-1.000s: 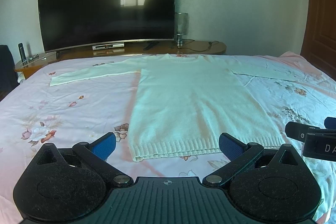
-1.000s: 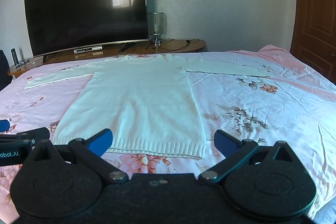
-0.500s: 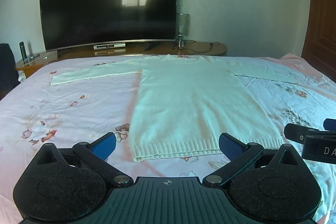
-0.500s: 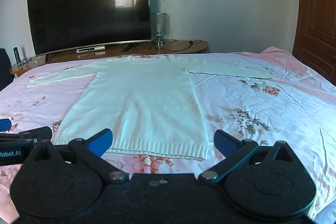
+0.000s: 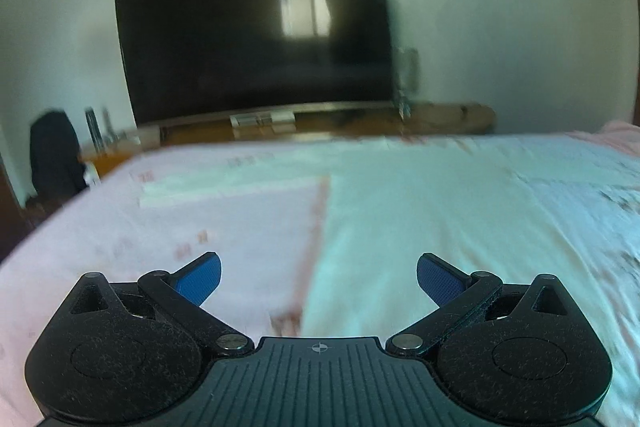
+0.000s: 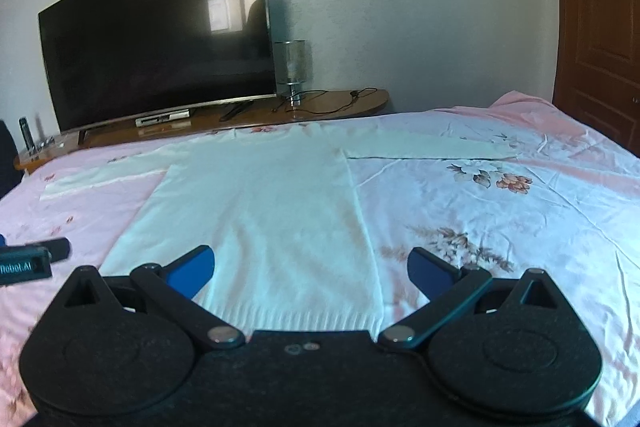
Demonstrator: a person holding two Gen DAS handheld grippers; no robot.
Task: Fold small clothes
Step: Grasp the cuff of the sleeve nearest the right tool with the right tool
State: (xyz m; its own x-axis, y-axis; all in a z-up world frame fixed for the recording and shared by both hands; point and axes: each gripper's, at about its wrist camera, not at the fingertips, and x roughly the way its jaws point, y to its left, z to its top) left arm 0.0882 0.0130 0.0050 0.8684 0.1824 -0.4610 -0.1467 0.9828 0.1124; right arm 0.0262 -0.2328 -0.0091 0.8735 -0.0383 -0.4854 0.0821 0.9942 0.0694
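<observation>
A white sweater (image 6: pixel 256 211) lies flat on the bed (image 6: pixel 520 227), its sleeves spread to either side and its ribbed hem nearest the cameras. The right claw (image 6: pixel 311 273) is spread wide and holds nothing, with its blue pads (image 6: pixel 192 273) over the hem's right part. The left claw (image 5: pixel 319 279) is also wide open and empty, above the sweater's left edge; its view is blurred. Part of the left claw also shows at the left edge of the right view. Beyond the bed, a TV (image 6: pixel 160 39) stands on a wooden worktop (image 6: pixel 340 103) beside a lamp (image 6: pixel 294 67).
</observation>
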